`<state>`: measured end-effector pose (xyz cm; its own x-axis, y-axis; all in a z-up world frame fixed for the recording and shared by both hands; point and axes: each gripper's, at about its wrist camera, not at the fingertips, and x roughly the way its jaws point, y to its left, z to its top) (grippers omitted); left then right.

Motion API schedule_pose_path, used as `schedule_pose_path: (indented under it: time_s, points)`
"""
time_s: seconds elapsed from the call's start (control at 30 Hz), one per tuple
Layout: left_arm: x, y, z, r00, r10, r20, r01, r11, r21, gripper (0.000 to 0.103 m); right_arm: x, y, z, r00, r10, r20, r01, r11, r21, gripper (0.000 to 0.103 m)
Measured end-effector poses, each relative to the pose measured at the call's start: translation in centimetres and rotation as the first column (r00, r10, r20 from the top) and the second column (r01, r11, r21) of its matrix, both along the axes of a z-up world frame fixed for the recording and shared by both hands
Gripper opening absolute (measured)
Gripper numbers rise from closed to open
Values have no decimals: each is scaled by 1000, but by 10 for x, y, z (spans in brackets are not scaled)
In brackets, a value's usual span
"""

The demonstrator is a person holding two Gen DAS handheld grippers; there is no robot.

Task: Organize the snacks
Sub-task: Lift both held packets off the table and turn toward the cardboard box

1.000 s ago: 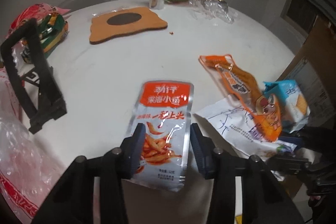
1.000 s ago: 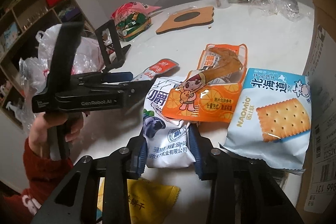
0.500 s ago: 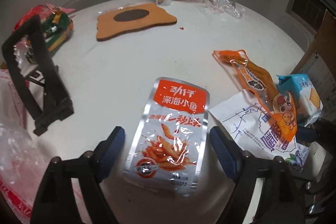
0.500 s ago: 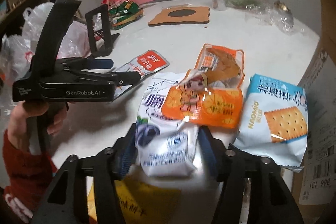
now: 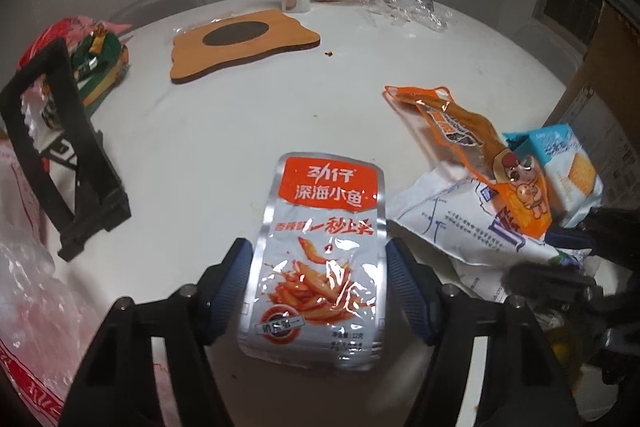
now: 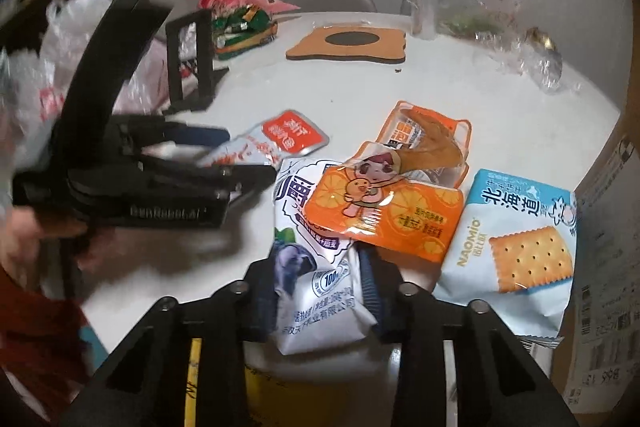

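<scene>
A: Blue rubber pads on the left hand-held gripper [image 5: 318, 277] sit either side of the silver-and-red fish snack pouch [image 5: 320, 247], touching its edges. Jaws are at a middling spread, closing on the pouch's width; I'd not call it a firm grip.

B: And the pouch itself?

A: Mostly flat on the white table [image 5: 224, 131], near edge toward the camera, red header pointing away. Taking it across the short side makes sense, since foil this thin would buckle otherwise.

B: Right side?

A: The right hand-held gripper [image 6: 320, 287] is clamped narrow on the white blueberry yogurt pouch [image 6: 316, 291], whose lower end is pinched and creased between the jaws. An orange chicken-snack packet [image 6: 388, 211] lies overlapping its top, so pulling the pouch out may drag that along.

B: Anything beside them?

A: A blue Naomio cracker pack [image 6: 516, 247] touches the orange packet, close to a cardboard box [image 6: 600, 227], probably where the snacks go. Farther off, a black stand [image 5: 60, 155] and a wooden coaster [image 5: 240, 43].
</scene>
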<state>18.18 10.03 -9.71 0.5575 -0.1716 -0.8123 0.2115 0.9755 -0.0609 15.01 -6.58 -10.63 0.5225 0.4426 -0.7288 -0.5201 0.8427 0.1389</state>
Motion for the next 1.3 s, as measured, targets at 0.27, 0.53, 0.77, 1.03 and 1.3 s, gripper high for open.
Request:
schedule_pose_path:
  time_s: [0.27, 0.53, 0.77, 1.03, 1.3]
  points:
    - [-4, 12, 10, 999, 37, 15, -37, 998, -54, 66, 14, -26, 5, 982, 60, -177, -18, 973, 231, 21]
    - [-8, 18, 9, 998, 68, 8, -67, 997, -47, 66, 12, -29, 8, 959, 116, -257, -30, 947, 318, 20]
    - [-12, 24, 10, 997, 78, 9, -77, 994, -75, 66, 6, -37, 12, 943, 136, -303, -22, 936, 351, 20]
    - [-16, 29, 16, 995, 92, 29, -88, 990, -109, 66, -7, -37, 18, 930, 173, -325, -26, 911, 411, 19]
    - [-20, 32, 23, 993, 105, 47, -98, 987, -130, 66, -13, -44, 41, 949, 155, -274, -29, 909, 415, 19]
